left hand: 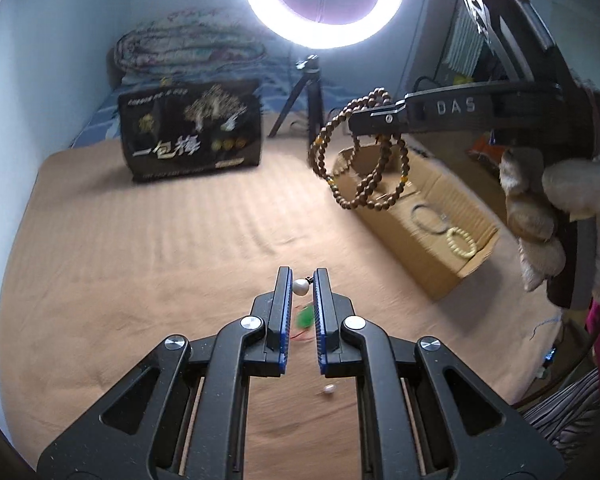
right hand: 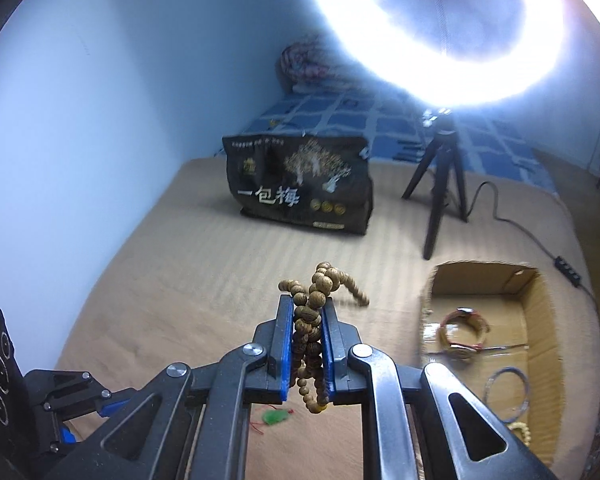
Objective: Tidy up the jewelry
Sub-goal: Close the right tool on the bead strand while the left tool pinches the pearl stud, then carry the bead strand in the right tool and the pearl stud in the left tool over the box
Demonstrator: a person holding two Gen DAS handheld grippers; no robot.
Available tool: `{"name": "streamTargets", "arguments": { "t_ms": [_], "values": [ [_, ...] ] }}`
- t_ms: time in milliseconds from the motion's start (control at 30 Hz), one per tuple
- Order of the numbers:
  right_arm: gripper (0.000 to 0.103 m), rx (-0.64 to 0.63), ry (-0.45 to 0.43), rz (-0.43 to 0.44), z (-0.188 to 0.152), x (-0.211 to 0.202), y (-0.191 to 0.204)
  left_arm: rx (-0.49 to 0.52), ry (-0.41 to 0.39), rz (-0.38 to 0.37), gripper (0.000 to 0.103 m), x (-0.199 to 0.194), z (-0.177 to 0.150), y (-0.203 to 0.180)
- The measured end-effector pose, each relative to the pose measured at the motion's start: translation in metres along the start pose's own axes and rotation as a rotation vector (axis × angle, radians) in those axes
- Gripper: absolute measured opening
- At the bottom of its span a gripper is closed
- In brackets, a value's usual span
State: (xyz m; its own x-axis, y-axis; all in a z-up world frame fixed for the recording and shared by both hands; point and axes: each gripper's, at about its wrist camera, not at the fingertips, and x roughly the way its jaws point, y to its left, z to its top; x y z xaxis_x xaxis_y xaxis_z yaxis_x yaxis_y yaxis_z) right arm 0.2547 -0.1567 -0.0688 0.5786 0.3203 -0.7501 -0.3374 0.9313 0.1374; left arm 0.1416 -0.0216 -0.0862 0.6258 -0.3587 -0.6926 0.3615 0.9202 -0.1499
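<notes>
My right gripper (right hand: 307,308) is shut on a long strand of brown wooden beads (right hand: 311,328), held in the air left of the cardboard box (right hand: 539,320); in the left wrist view the strand (left hand: 363,160) hangs in loops from that gripper (left hand: 355,124) over the box (left hand: 427,264). My left gripper (left hand: 302,280) is shut on a white pearl bead (left hand: 301,287) at its fingertips. A green pendant on red cord (left hand: 305,316) (right hand: 276,416) lies on the tan blanket below. Another small pearl (left hand: 329,390) lies nearer.
The box holds a thin dark bangle (left hand: 425,218), a yellow bead bracelet (left hand: 461,243), and a red-and-tan bracelet (right hand: 463,332). A black snack bag (left hand: 192,132) stands at the back. A ring light on a tripod (right hand: 439,184) stands behind the box, its cable (right hand: 531,232) running right.
</notes>
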Motion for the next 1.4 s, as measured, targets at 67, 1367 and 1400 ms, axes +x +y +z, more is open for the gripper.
{"name": "streamTargets", "arguments": {
  "t_ms": [67, 1367, 1400],
  "values": [
    [0.01, 0.002, -0.015, -0.009, -0.002, -0.013, -0.005, 0.008, -0.014, -0.017, 0.009, -0.003, 0.004, -0.011],
    [0.011, 0.199, 0.004, -0.116, -0.039, -0.037, -0.185, 0.101, 0.052, -0.118, 0.009, 0.109, 0.048, -0.156],
    [0.011, 0.2, 0.008, -0.115, -0.039, -0.034, -0.186, 0.095, 0.06, -0.113, 0.009, 0.112, 0.048, -0.156]
  ]
}}
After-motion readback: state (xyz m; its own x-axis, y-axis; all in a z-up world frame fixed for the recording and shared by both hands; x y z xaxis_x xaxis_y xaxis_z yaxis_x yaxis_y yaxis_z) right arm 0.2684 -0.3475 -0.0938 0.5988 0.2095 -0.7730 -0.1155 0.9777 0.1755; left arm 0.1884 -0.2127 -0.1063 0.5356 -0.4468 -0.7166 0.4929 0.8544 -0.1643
